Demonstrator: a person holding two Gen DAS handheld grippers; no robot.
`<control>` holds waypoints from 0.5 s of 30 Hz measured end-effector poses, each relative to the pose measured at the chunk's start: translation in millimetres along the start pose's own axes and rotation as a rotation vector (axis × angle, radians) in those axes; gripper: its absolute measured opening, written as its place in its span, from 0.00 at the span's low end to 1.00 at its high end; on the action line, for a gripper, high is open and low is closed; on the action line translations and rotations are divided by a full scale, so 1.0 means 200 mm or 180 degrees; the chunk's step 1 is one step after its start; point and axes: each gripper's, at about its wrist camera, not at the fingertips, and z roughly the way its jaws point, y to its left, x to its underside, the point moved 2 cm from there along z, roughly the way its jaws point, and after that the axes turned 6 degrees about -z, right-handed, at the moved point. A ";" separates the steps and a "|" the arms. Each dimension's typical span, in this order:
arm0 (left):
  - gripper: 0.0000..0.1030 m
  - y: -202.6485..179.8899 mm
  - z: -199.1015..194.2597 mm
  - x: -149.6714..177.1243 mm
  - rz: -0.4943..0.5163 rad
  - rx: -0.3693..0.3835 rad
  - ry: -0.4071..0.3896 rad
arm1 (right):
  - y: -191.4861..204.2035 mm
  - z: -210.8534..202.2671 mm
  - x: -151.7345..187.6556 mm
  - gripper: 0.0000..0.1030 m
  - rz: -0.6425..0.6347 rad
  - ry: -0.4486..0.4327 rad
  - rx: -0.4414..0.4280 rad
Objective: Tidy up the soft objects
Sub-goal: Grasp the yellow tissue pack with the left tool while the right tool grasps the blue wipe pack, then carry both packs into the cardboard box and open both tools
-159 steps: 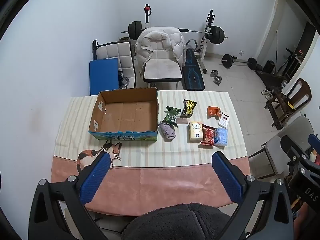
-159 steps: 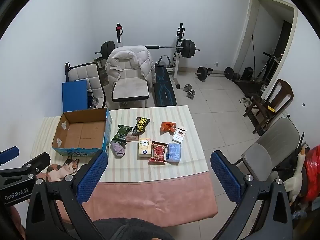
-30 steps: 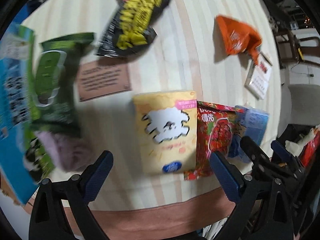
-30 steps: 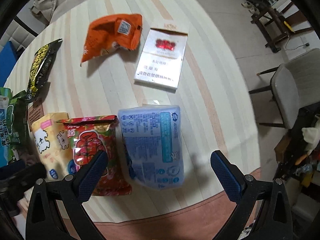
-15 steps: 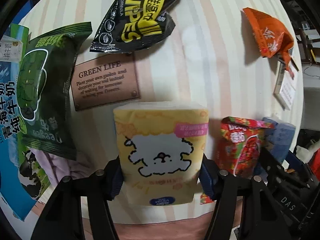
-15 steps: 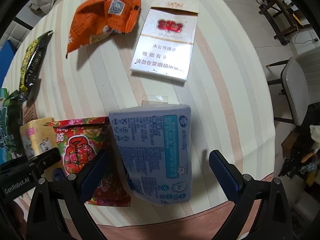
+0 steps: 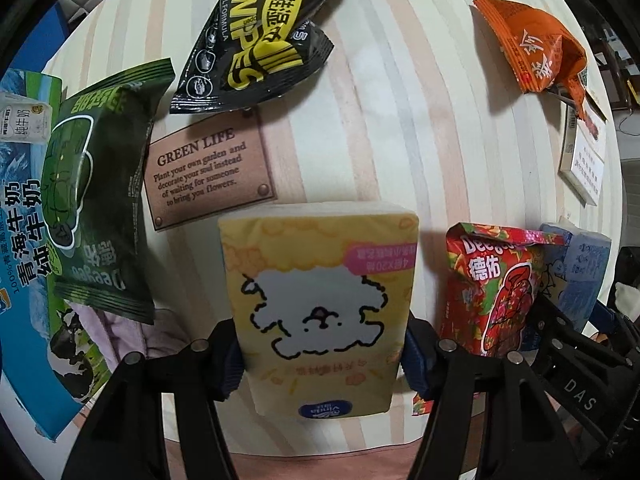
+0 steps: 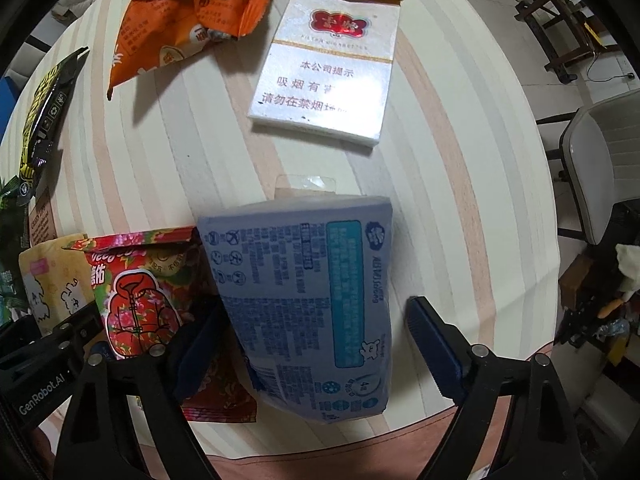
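Two tissue packs are being taken at once, one per hand. We note the striped worktop (image 7: 400,128) carries everything, with the blue milk carton box (image 7: 24,240) at its left edge, the likely place for soft goods.

Left hand-held gripper (image 7: 320,356): pinching the yellow tissue pack (image 7: 320,304) across its lower half, both pads pressed into its sides. Right hand-held gripper (image 8: 316,344): spread around the blue tissue pack (image 8: 308,300); the left pad touches or nearly touches the pack, the right pad stands clear of it, so no grip yet.

Step in hand, as we judge it: grasping. Next move calls for the right jaws to come together on the blue pack, then both packs lifted and carried left to the box.

Neighbours, by size: green snack bag (image 7: 96,184), black wipes pouch (image 7: 256,40), red snack bag (image 8: 140,292), white cigarette box (image 8: 328,64), orange wrapper (image 8: 188,16), brown printed label (image 7: 204,172), lilac cloth (image 7: 116,332) under the green bag.

Obstruction: the red snack bag lies touching the blue pack, its edge beneath the right gripper's left finger (image 8: 200,340); closing may snag it. The green bag lies between the yellow pack and the box.
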 end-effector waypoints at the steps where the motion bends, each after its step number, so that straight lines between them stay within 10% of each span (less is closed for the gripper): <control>1: 0.59 -0.01 0.00 0.00 -0.0002 -0.0004 -0.0010 | -0.02 0.00 -0.02 0.88 -0.0006 -0.0001 -0.0003; 7: 0.58 -0.04 -0.10 -0.01 -0.0069 -0.0037 -0.0081 | -0.04 -0.05 0.07 0.45 -0.0076 -0.0040 -0.0003; 15: 0.58 0.02 -0.39 0.24 -0.0088 0.0088 -0.0401 | -0.22 -0.13 0.29 0.39 0.0057 -0.0041 -0.0233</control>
